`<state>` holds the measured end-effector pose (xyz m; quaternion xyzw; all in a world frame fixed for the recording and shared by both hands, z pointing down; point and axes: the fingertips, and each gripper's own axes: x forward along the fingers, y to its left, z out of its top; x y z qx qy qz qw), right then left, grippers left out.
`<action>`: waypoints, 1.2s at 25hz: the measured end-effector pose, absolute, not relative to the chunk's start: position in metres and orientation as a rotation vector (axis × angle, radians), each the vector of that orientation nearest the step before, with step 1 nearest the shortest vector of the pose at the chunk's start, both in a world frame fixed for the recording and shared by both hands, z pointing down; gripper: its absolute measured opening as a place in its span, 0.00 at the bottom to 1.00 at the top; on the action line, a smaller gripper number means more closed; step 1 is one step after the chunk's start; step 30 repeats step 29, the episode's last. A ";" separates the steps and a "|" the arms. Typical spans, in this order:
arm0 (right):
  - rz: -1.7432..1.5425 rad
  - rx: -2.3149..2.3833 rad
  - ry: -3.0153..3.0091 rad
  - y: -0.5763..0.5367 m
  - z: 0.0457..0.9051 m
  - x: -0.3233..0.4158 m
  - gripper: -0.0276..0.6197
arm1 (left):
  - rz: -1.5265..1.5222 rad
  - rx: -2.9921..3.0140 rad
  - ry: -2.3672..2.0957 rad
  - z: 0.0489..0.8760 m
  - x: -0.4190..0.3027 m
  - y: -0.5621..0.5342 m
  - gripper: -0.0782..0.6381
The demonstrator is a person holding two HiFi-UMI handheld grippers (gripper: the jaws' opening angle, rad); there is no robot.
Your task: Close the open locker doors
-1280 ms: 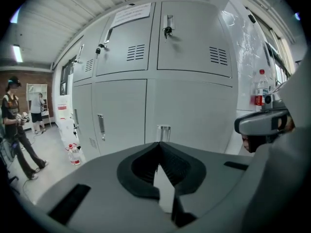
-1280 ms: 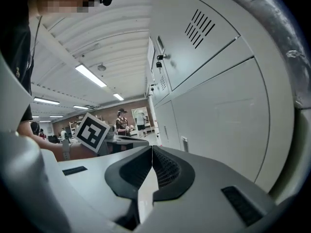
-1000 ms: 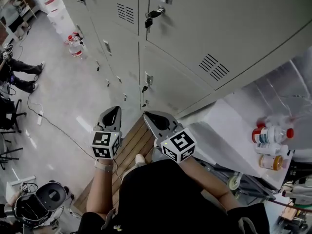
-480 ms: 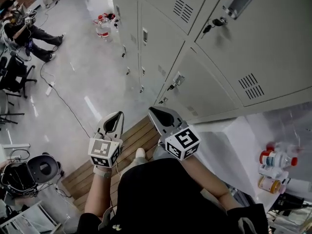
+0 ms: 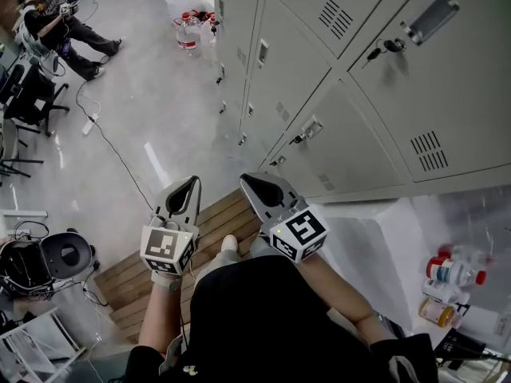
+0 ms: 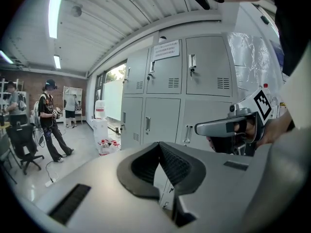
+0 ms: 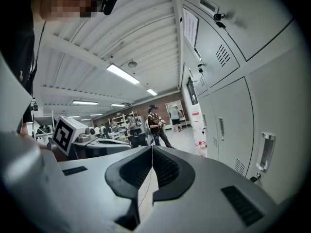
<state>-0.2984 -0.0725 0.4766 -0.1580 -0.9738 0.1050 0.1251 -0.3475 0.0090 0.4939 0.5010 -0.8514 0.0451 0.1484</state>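
A bank of grey lockers (image 5: 343, 70) fills the upper right of the head view. Every door I can see there lies flush, and keys hang in some locks (image 5: 385, 47). The left gripper (image 5: 190, 185) and right gripper (image 5: 247, 182) are held side by side in front of the person's body, short of the lockers and touching nothing. Both are shut with nothing between the jaws. In the left gripper view the lockers (image 6: 167, 79) stand ahead and the right gripper (image 6: 228, 127) crosses at the right. In the right gripper view the lockers (image 7: 228, 106) run along the right.
A wooden platform (image 5: 215, 226) lies under the person's feet. Water bottles (image 5: 189, 29) stand on the floor by the lockers' far end. A cable (image 5: 120, 159) crosses the floor. A seated person (image 5: 68, 24) is at upper left. Bottles (image 5: 449, 271) stand on a white table at lower right.
The head view has swung, so the lockers sit further right and more floor shows at left. Both grippers stay shut and close together in front of the body.
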 end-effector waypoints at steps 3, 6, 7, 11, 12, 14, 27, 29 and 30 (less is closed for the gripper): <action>0.291 -0.470 -2.837 -0.068 0.477 -0.298 0.09 | 0.137 1.445 -2.454 0.492 -0.345 0.011 0.14; 0.223 -0.476 -2.820 -0.065 0.479 -0.297 0.09 | 0.145 1.446 -2.441 0.496 -0.342 0.012 0.14; 0.217 -0.477 -2.818 -0.065 0.479 -0.297 0.09 | 0.146 1.444 -2.439 0.497 -0.341 0.012 0.14; 0.253 -0.469 -2.823 -0.068 0.479 -0.296 0.09 | 0.149 1.452 -2.435 0.498 -0.341 0.009 0.14; 0.254 -0.464 -2.824 -0.069 0.479 -0.296 0.09 | 0.147 1.448 -2.435 0.497 -0.341 0.008 0.14; 0.255 -0.457 -2.823 -0.071 0.479 -0.296 0.09 | 0.152 1.451 -2.432 0.496 -0.343 0.005 0.14; 0.256 -0.437 -2.819 -0.075 0.482 -0.297 0.09 | 0.179 1.487 -2.419 0.500 -0.343 0.001 0.14; 0.257 -0.436 -2.818 -0.074 0.482 -0.297 0.09 | 0.180 1.494 -2.418 0.500 -0.342 0.001 0.14; 0.257 -0.436 -2.818 -0.074 0.482 -0.297 0.09 | 0.180 1.494 -2.418 0.500 -0.342 0.001 0.14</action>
